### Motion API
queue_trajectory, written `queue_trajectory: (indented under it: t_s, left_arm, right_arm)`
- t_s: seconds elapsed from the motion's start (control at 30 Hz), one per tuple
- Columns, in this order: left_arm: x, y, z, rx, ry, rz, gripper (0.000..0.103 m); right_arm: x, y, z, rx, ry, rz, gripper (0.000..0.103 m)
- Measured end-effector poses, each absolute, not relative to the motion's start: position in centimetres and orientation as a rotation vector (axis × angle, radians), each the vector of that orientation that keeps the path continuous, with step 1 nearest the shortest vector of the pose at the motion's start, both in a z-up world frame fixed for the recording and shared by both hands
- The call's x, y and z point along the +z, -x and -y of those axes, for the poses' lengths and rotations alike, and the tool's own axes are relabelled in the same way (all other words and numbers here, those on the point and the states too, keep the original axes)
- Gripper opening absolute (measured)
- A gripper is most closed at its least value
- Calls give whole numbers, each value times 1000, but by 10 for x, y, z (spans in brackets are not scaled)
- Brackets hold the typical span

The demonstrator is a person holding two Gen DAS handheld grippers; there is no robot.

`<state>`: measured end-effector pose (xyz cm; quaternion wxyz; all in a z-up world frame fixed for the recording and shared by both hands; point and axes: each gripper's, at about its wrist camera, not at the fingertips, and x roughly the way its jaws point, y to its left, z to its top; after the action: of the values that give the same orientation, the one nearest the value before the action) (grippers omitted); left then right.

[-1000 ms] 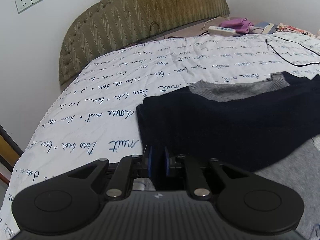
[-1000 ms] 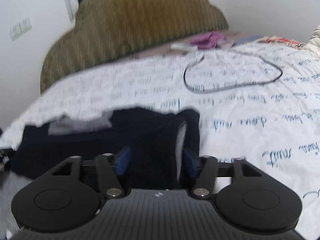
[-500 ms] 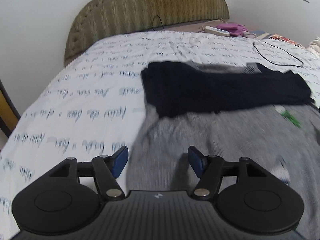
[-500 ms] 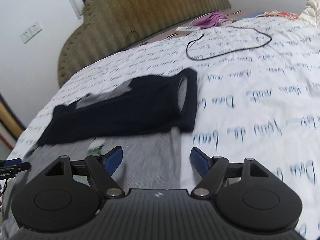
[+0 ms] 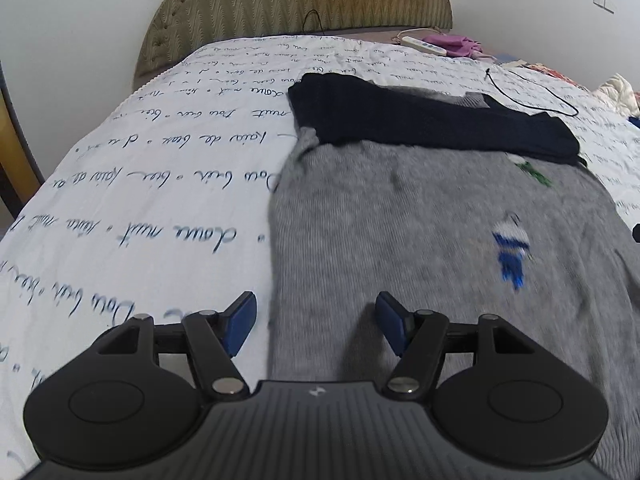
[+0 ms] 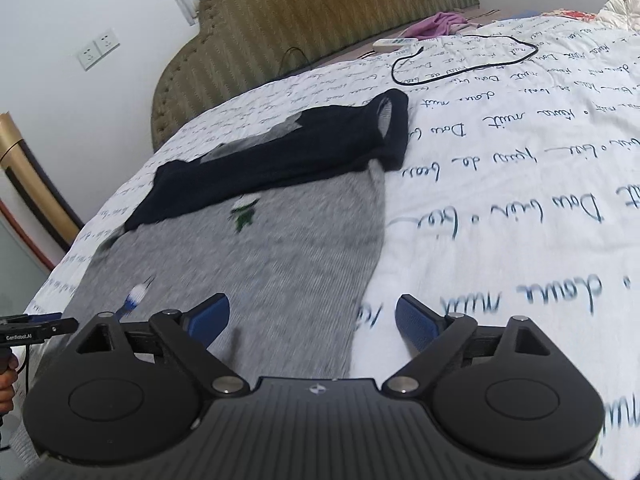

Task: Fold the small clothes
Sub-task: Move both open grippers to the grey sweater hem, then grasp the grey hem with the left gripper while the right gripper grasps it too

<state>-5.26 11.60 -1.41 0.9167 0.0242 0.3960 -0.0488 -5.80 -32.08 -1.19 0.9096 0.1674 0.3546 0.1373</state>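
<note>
A small grey knit sweater (image 5: 400, 240) lies flat on the bed, its navy upper part (image 5: 420, 120) folded down across the chest. A blue-and-white motif (image 5: 510, 248) and a green one (image 5: 534, 172) show on the grey. My left gripper (image 5: 316, 324) is open over the sweater's left edge near the hem, holding nothing. In the right wrist view the same sweater (image 6: 288, 256) and its navy part (image 6: 280, 160) lie ahead. My right gripper (image 6: 314, 318) hovers over the sweater's right edge; its jaws are opening, and the pads press on nothing.
The white sheet (image 5: 160, 184) with blue script covers the bed. A padded olive headboard (image 5: 300, 4) stands behind. A black cable (image 6: 464, 60), a white power strip (image 5: 424, 45) and purple cloth (image 5: 460, 42) lie at the far side. The bed edge drops off at the left (image 6: 60, 264).
Both grippers pulled back from the navy folded part toward the near hem. The left went from shut at the navy edge to open. The right jaws spread wider.
</note>
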Motion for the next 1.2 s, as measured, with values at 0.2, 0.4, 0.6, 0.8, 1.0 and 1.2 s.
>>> queue_trajectory:
  t_s: [0.2,0.4,0.6,0.8,1.0,1.2]
  left_arm:
    - [-14,79,-124,-167,-13,-865,70]
    - [-12,102,-137,-278,34,-914,70]
    - [-14,124,-166,-325,130,-937,72]
    - [-23,141,-168,-444,235,-938,86]
    - [-25,143,-136,-508,205,-918,88]
    - [-25,135,-104,-566,182,-925,88]
  right_arm:
    - [-9,90,318,316,-321,-739,96]
    - [-9,116,331,377,-367,-762,96]
    - [-6,151,349,449,-369,-827,95]
    - [-9,177,344,588,-351,-899,94]
    - [-10,175,301,728,-329,-906,92]
    - [-9,163,267,794,-337,-897,90]
